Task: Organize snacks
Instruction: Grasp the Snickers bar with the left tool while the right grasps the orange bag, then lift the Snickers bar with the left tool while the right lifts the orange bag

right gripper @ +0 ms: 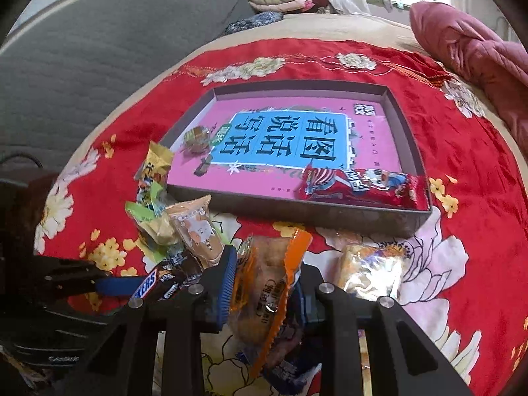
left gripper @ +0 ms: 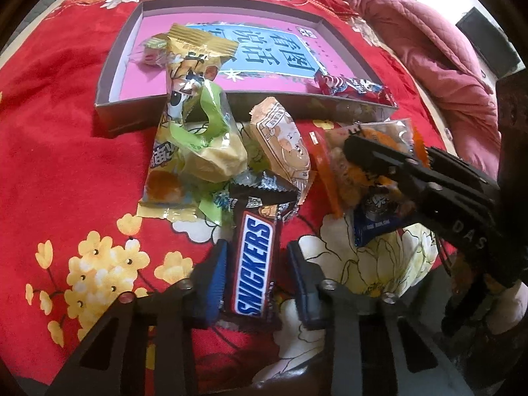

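Taking the shallow box (left gripper: 109, 112) on the red floral cloth as the landmark, the loose snacks all lie on its near side. Left gripper (left gripper: 257, 274) is clenched across a Snickers bar (left gripper: 254, 264) whose long axis points toward the box. Further right, the right gripper (right gripper: 264, 283) grasps an orange-edged snack packet (right gripper: 264, 297), likewise lengthwise toward the box. A red packet (right gripper: 363, 184) already sits inside, at the box's near right corner.

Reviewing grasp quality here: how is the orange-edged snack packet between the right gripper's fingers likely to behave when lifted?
The orange-edged packet looks like thin crinkly film, so it will probably flop and sag. Its glossy surface may slip in the right gripper. The contents look like crackers, possibly fragile.
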{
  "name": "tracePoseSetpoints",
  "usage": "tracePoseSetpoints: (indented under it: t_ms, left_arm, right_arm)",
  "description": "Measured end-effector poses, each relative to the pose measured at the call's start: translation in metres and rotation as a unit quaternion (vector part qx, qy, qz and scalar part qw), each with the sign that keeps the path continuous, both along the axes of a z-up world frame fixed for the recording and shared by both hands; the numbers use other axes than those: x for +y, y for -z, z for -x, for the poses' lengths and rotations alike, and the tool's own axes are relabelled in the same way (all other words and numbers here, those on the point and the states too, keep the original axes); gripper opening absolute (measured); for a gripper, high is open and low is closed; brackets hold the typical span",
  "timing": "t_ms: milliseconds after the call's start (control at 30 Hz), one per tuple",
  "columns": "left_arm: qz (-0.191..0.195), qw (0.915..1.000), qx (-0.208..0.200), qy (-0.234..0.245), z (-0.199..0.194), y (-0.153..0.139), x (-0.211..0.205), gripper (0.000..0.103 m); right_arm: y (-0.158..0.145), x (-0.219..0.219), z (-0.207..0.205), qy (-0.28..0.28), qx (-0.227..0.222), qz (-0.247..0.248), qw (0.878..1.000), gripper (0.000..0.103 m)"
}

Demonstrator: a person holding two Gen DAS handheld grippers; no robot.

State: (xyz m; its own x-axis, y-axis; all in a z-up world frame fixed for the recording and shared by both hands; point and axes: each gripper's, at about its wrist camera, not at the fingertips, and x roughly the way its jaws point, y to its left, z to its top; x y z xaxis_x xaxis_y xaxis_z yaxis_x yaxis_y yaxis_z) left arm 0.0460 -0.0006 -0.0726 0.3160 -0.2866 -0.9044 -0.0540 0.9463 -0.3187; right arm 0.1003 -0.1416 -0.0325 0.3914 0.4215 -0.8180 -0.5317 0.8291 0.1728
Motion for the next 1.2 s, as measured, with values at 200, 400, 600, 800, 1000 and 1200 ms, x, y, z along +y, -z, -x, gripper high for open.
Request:
tracePoseSetpoints:
  t_ms: [200, 400, 600, 800, 1000, 1200]
  left_arm:
    - [0.011, 0.9999, -0.007, 0.004, 0.003, -0.003, 0.002, 0.029]
    - [0.011, 0.9997, -0.023, 0.002, 0.007, -0.015, 0.003, 0.029]
    - [0.008, 0.999, -0.043, -0.008, 0.01, -0.031, 0.007, 0.029]
    - [0.007, 0.9981, -0.058, -0.02, 0.014, -0.045, 0.013, 0.03]
    - [-0.001, 0.9958, -0.083, -0.039, 0.014, -0.063, 0.025, 0.029]
    - [-0.004, 0.9931, -0.095, -0.068, 0.014, -0.073, 0.042, 0.03]
  right_arm:
    - [-0.006, -0.009, 0.003, 0.015, -0.008, -0.021, 1.0, 0.031]
    - [-0.015, -0.017, 0.005, 0.023, -0.013, -0.053, 0.998, 0.031]
    - [-0.019, -0.022, 0.005, 0.028, -0.017, -0.065, 0.997, 0.031]
    - [-0.024, -0.022, 0.007, 0.025, -0.03, -0.072, 0.997, 0.031]
    - [-0.03, -0.026, 0.009, 0.03, -0.039, -0.086, 0.995, 0.031]
    - [-0.033, -0.029, 0.006, 0.035, -0.043, -0.097, 0.994, 0.031]
